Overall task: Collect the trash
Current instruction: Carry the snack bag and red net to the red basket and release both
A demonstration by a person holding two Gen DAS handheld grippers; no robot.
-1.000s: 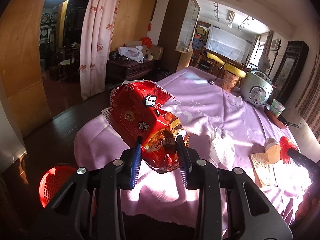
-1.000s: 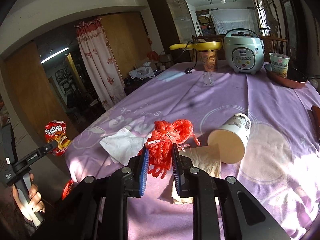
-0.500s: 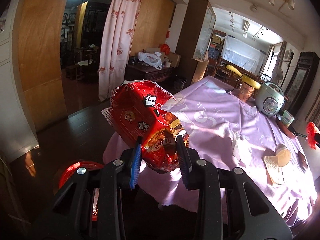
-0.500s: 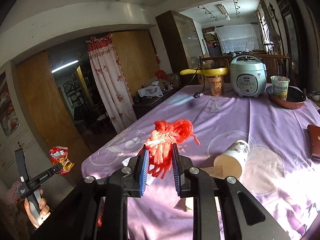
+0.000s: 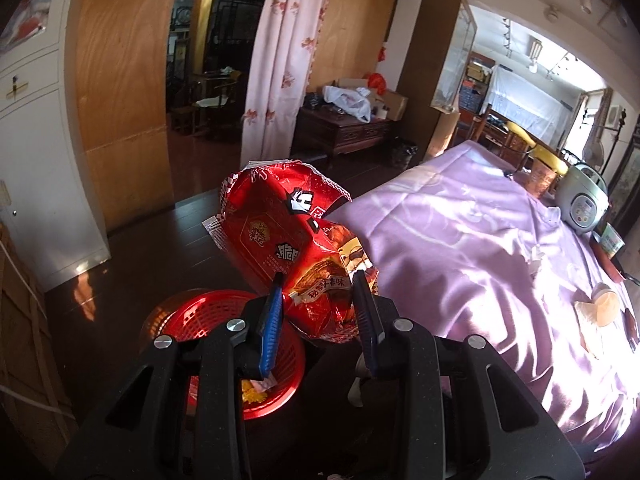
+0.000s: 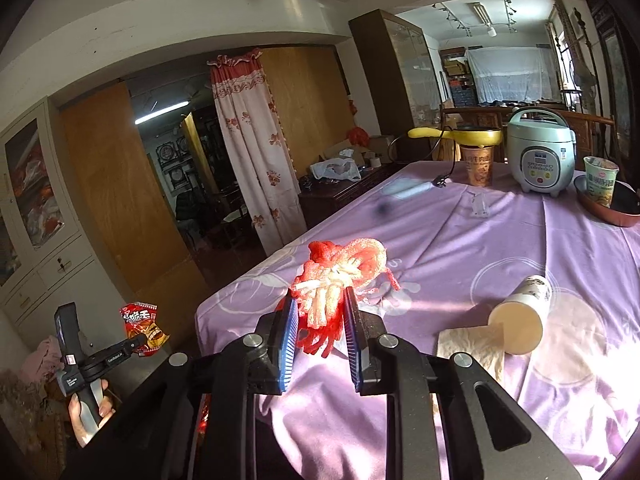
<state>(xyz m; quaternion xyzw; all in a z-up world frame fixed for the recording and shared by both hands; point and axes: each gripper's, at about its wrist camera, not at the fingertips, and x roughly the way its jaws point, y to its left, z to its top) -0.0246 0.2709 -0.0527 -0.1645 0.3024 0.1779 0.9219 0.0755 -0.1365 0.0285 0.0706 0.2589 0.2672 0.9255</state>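
My left gripper (image 5: 318,286) is shut on a crumpled red snack bag (image 5: 292,246), held in the air off the table's left end, above and just right of a red mesh basket (image 5: 192,316) on the dark floor. The bag and left gripper also show in the right wrist view (image 6: 142,326). My right gripper (image 6: 318,306) is shut on a red foam fruit net (image 6: 340,272), held above the purple tablecloth (image 6: 460,248). A tipped paper cup (image 6: 520,314) and a napkin (image 6: 472,346) lie on the table to the right.
A rice cooker (image 6: 542,156), a tall cup with a yellow pan on it (image 6: 478,160) and a noodle cup in a red pan (image 6: 600,192) stand at the table's far end. A curtain (image 5: 276,64) and a low cabinet (image 5: 344,132) stand beyond the floor.
My left gripper has carried the snack bag left off the table and over the red basket. My right gripper has lifted the foam net higher and drawn back toward the table's near end.
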